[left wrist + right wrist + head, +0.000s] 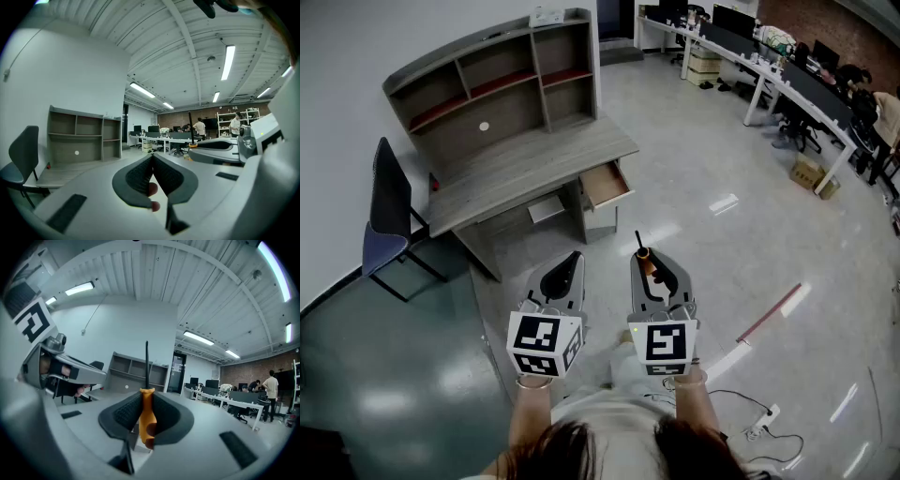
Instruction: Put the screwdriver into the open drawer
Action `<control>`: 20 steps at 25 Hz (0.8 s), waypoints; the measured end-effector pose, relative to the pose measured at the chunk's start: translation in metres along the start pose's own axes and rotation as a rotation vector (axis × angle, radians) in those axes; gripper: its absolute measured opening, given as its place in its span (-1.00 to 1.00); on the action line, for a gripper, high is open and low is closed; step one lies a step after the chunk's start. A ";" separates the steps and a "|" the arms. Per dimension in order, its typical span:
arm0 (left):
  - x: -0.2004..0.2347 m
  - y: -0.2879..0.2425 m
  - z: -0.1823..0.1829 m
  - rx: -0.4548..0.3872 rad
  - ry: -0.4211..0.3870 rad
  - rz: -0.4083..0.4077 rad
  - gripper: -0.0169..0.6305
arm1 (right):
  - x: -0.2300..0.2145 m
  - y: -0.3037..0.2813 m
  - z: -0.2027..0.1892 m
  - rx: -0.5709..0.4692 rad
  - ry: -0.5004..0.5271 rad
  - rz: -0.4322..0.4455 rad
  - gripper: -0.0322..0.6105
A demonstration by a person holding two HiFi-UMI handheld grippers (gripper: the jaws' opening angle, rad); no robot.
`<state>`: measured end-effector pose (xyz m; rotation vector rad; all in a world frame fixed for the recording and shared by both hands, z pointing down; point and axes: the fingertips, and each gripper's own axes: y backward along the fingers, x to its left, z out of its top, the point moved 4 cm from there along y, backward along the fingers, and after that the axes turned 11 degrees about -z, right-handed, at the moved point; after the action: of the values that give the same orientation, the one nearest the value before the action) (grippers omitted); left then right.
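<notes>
We grip the screwdriver by its orange handle in our right tool (shaft sticking out past the tips), well apart from the open drawer of the bench; our left tool is closed, empty

From the head we look steeply down on the desk from well back, while cameras on the left gripper and right gripper face it nearly level.
</notes>
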<state>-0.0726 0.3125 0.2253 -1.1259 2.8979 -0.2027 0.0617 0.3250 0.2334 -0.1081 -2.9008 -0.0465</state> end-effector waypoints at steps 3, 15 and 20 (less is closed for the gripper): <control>0.003 -0.011 0.003 -0.003 0.002 -0.007 -0.90 | -0.005 -0.010 -0.003 0.006 -0.006 -0.001 -0.64; 0.031 -0.069 0.005 0.020 0.011 -0.007 -0.90 | -0.027 -0.063 -0.013 0.014 -0.041 0.008 -0.64; 0.046 -0.099 0.007 0.021 0.018 -0.001 -0.90 | -0.036 -0.091 -0.021 0.012 -0.036 0.022 -0.64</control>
<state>-0.0399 0.2086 0.2325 -1.1290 2.9037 -0.2433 0.0940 0.2311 0.2430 -0.1400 -2.9351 -0.0229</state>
